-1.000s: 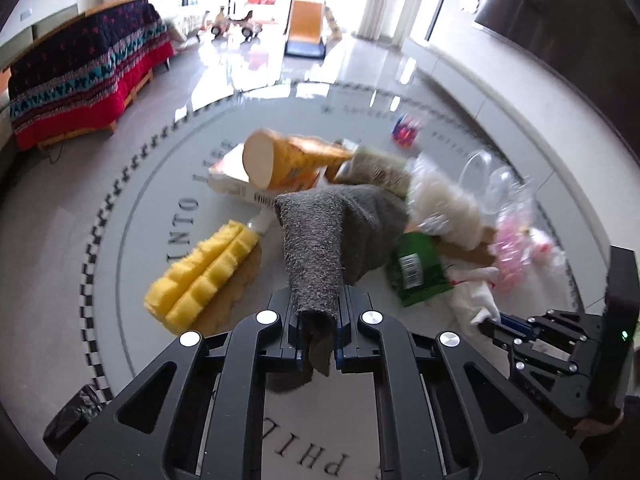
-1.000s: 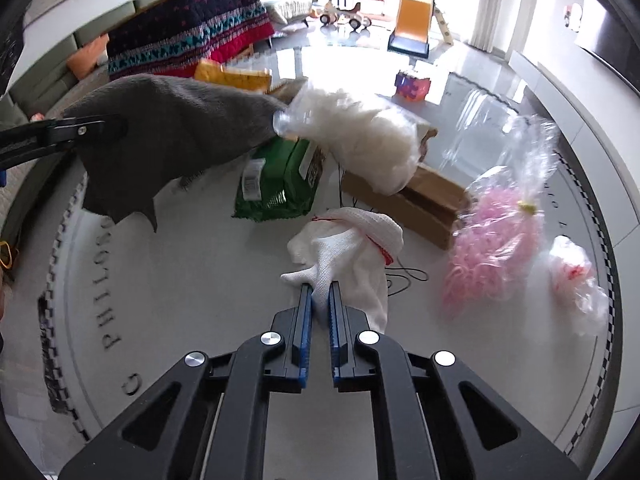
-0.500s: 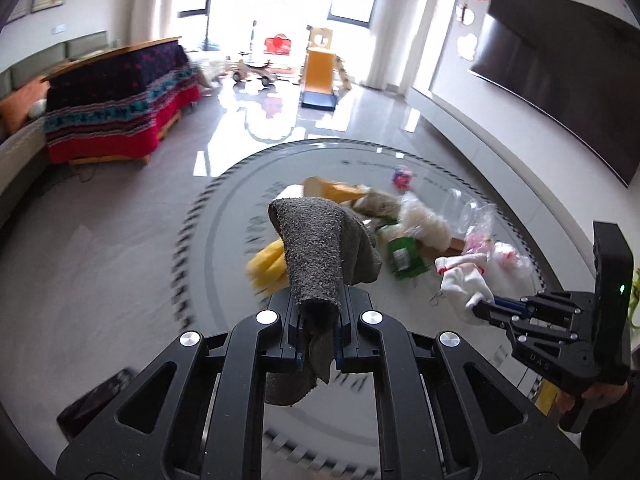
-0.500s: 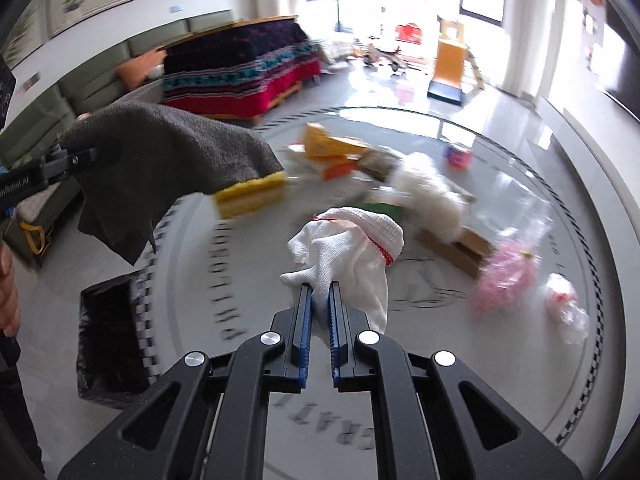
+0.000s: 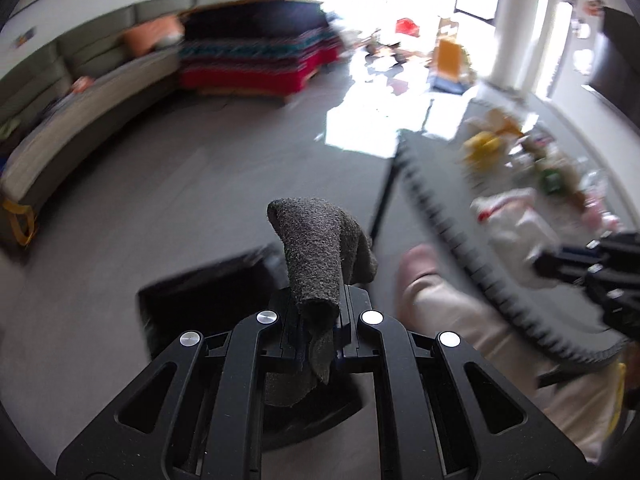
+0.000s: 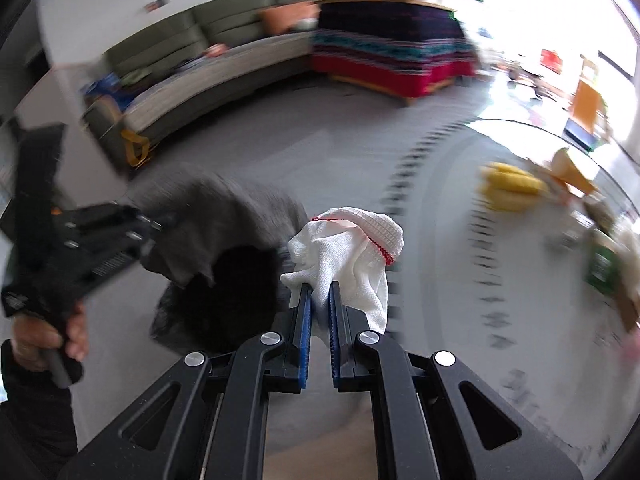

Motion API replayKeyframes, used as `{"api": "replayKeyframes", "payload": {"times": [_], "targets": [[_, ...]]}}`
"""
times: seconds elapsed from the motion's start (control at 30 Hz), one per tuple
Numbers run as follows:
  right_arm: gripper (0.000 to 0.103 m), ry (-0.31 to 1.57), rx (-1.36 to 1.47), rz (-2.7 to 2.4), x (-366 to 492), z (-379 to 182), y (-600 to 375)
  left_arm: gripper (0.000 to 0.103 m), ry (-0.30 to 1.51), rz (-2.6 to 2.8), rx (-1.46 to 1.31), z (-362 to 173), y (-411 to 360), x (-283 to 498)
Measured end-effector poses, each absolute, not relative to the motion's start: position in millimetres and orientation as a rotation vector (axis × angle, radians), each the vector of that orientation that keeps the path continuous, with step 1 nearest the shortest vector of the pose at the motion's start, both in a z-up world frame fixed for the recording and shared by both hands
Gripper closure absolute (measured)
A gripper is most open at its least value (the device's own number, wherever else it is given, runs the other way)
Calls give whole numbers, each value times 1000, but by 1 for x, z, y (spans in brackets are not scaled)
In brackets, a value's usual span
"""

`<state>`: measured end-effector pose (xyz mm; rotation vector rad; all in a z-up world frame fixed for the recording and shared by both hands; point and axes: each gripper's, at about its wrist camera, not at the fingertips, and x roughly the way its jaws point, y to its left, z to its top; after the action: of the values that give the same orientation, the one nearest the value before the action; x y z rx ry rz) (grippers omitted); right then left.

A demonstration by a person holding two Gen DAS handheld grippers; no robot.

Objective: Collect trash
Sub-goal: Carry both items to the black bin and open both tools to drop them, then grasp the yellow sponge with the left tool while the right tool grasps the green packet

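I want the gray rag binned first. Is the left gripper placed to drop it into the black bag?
Probably yes: the left gripper, shut on the gray rag, hangs beside the open black bag, with nothing between them.

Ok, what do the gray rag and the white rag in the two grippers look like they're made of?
Gray rag: looks like coarse, fuzzy fabric, maybe felt or worn terry; its matte surface is speckled with short fibres and it droops in soft folds.
White rag: seems to be a woven cotton cloth; a fine grid-like waffle texture shows, with a red stitched line along one hem.
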<state>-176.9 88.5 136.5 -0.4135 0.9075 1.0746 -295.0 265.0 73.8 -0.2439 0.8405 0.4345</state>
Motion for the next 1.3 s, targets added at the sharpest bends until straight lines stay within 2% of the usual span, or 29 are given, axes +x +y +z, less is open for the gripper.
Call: {"api": "replayKeyframes", "payload": {"times": [0.33, 0.37, 0.4, 0.43, 0.47, 0.5, 0.8, 1.07, 1.3], "targets": [[94, 966, -528, 1281, -243, 102, 198, 94, 955, 648, -434, -6, 336, -365], [91, 975, -527, 1291, -243, 100, 205, 93, 960, 663, -447, -11, 339, -369], [75, 994, -529, 1304, -244, 97, 215, 87, 969, 680, -465, -16, 341, -372], [55, 1005, -536, 1300, -247, 97, 219, 51, 984, 713, -493, -22, 346, -377], [53, 999, -529, 1290, -247, 97, 224, 3, 994, 743, -513, -25, 347, -380], [53, 981, -521, 1289, -245, 97, 229, 7, 971, 756, -525, -24, 346, -385], [53, 927, -520, 1290, -246, 103, 217, 7, 927, 766, -452, -8, 340, -389], [52, 919, -463, 1227, -217, 113, 177, 7, 902, 694, -357, 19, 309, -355], [52, 880, -370, 1095, -166, 134, 116, 7, 841, 543, -217, 59, 263, -291]]}}
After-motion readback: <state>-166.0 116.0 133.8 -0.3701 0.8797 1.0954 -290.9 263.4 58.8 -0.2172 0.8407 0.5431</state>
